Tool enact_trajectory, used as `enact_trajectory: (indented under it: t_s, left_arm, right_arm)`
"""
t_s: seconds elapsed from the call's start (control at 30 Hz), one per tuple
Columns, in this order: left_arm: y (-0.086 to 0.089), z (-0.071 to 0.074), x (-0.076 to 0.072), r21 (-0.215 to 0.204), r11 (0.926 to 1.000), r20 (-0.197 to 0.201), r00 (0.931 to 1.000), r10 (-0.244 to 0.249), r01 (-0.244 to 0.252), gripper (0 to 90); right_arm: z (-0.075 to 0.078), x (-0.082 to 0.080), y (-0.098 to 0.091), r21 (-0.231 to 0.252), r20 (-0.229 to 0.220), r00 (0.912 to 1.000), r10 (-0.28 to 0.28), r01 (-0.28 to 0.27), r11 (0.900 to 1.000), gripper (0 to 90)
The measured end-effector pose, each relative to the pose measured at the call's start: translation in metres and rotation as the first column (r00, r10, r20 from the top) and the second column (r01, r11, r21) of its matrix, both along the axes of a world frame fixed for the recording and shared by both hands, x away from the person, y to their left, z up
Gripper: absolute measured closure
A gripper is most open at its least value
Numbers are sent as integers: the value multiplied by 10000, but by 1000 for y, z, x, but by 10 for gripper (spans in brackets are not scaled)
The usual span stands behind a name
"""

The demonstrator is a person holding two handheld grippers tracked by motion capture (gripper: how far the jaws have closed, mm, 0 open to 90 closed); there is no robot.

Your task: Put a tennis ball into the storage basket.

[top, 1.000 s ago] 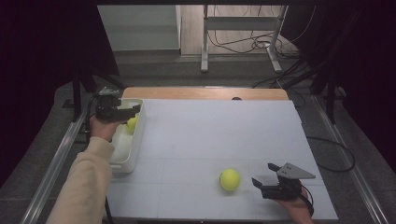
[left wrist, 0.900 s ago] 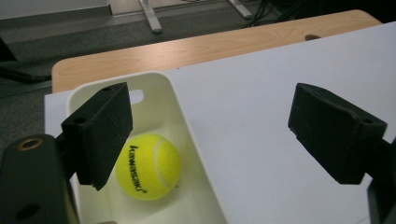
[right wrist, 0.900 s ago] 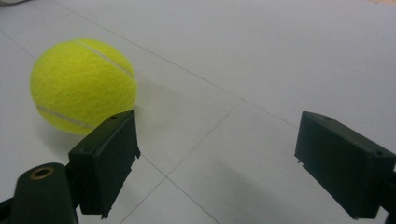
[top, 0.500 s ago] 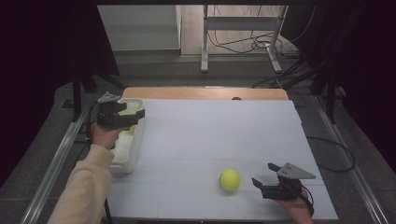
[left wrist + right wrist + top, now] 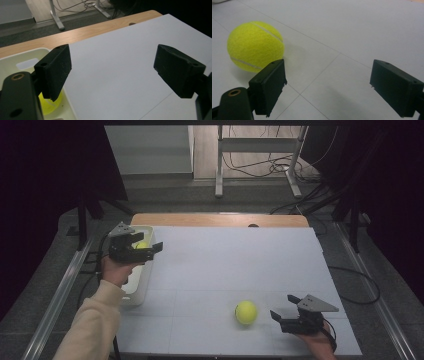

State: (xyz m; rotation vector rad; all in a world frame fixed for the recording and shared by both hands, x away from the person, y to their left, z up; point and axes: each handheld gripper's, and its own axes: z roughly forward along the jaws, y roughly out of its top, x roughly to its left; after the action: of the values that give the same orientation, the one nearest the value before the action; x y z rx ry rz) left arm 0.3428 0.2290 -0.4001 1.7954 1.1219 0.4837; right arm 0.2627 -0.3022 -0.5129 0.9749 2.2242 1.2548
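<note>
Resting low on the counter [image 5: 230,265] near its front edge, the right claw [image 5: 281,317] has its jaws spread wide with nothing between them. A yellow tennis ball [image 5: 246,312] lies on the white sheet just beside this claw, off its open end and apart from it. In the right gripper view the ball [image 5: 255,46] sits ahead of the claw [image 5: 327,87] and toward its left jaw, partly behind that jaw's tip; whether jaw and ball touch I cannot tell. The space straight ahead between the two jaws is bare white sheet with thin grid lines.

The left claw [image 5: 145,248] is held up above the counter's left edge, over a pale plastic tub [image 5: 136,287], by a hand [image 5: 116,270] in a cream sleeve [image 5: 90,325]. Its jaws are also wide apart and hold nothing. A second yellow ball [image 5: 142,245] lies in the tub, just under and behind the claw. In the left gripper view that ball [image 5: 51,106] peeks out below the left jaw of the claw [image 5: 112,70], inside the tub [image 5: 15,67], while the right jaw hangs over the white sheet. Beyond the claw runs the counter's wooden far edge [image 5: 100,26], and past it the floor with cables and table legs.
</note>
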Motion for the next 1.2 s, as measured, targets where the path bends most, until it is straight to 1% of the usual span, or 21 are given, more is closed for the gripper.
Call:
enact_trajectory:
  t_s: [0.03, 0.07, 0.13, 0.23, 0.57, 0.7, 0.8, 0.9, 0.93, 1.03, 1.13, 1.2]
  left_arm:
    - [0, 0, 0, 0, 10000, 0, 10000, 0, 0, 153]
    - [-3, 0, -2, 139, 9998, 63, 9999, -104, 103, 153]
    - [-5, 0, -4, 119, 9998, 68, 9998, -181, 180, 153]
    - [-11, -1, -10, -74, 9988, 148, 9987, -487, 489, 153]
    - [-22, -6, -19, -206, 9950, 190, 9950, -978, 982, 154]
    - [-28, -7, -21, -269, 9921, 234, 9923, -1219, 1225, 156]
    - [-35, -7, -24, -252, 9887, 259, 9888, -1470, 1477, 156]
    - [-40, -8, -26, -339, 9856, 271, 9859, -1649, 1657, 156]
    - [-40, -8, -26, -339, 9856, 271, 9859, -1649, 1657, 156]
    - [-47, -9, -28, -365, 9819, 270, 9824, -1849, 1858, 156]
    - [-52, -9, -31, -542, 9762, 280, 9775, -2089, 2101, 153]
    - [-53, -8, -32, -548, 9749, 301, 9763, -2143, 2157, 153]
  right_arm:
    - [0, 0, 0, 0, 0, 10000, 0, 0, 10000, 141]
    - [0, 0, 0, 15, 9, 10000, -3, 3, 10000, 141]
    - [1, -1, 0, 17, 77, 10000, -20, 19, 10000, 141]
    - [1, -1, 0, 49, 94, 10000, -4, 3, 10000, 141]
    - [1, -1, 0, 63, 123, 9999, -27, 26, 10000, 141]
    - [1, -1, -1, 45, 123, 9999, -26, 25, 10000, 141]
    - [1, -1, -1, 44, 117, 9999, -43, 42, 10000, 142]
    - [1, -1, -1, 36, 122, 9999, -31, 30, 10000, 141]
    - [1, -1, -1, 36, 122, 9999, -31, 30, 10000, 141]
    - [1, -1, -1, 88, 114, 9999, 3, -4, 10000, 142]
    - [1, -1, -1, 61, 122, 9999, -11, 11, 10000, 142]
    - [1, -1, 0, 55, 128, 9999, -16, 15, 10000, 142]
